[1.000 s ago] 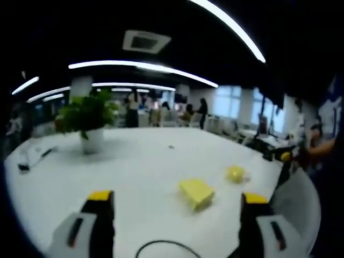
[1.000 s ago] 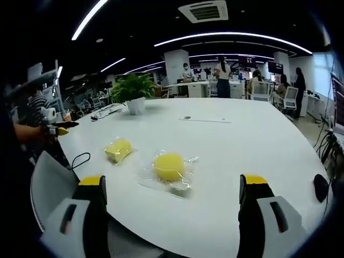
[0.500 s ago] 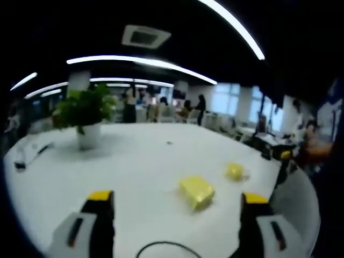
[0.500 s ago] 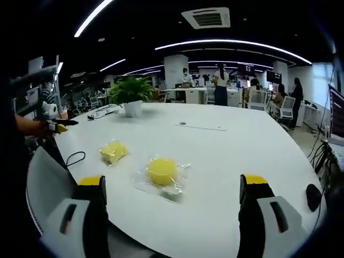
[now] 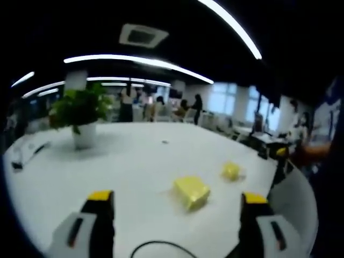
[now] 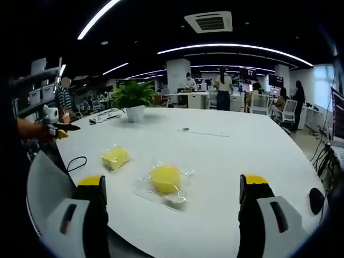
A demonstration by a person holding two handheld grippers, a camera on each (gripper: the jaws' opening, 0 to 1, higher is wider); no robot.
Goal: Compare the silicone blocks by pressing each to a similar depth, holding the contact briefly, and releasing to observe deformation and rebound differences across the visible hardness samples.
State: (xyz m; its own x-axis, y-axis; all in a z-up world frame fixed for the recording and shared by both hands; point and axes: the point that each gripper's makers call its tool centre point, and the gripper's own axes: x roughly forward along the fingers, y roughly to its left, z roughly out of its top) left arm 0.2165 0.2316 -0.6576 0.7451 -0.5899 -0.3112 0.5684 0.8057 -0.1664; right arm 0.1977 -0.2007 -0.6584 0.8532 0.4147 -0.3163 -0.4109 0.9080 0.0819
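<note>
Both tongs, left and right, hung open above the counter; a round block lay beside the square block, apart.

Two silicone samples on the white table, near its edge. In the right gripper view: square block left of and slightly beyond the round block, apart. Potted plant farther back, behind the square block. Black cable at the table edge, left of the square block. Chair back before that edge. Left gripper view: square block nearer, round block beyond-right, plant far left.
</note>
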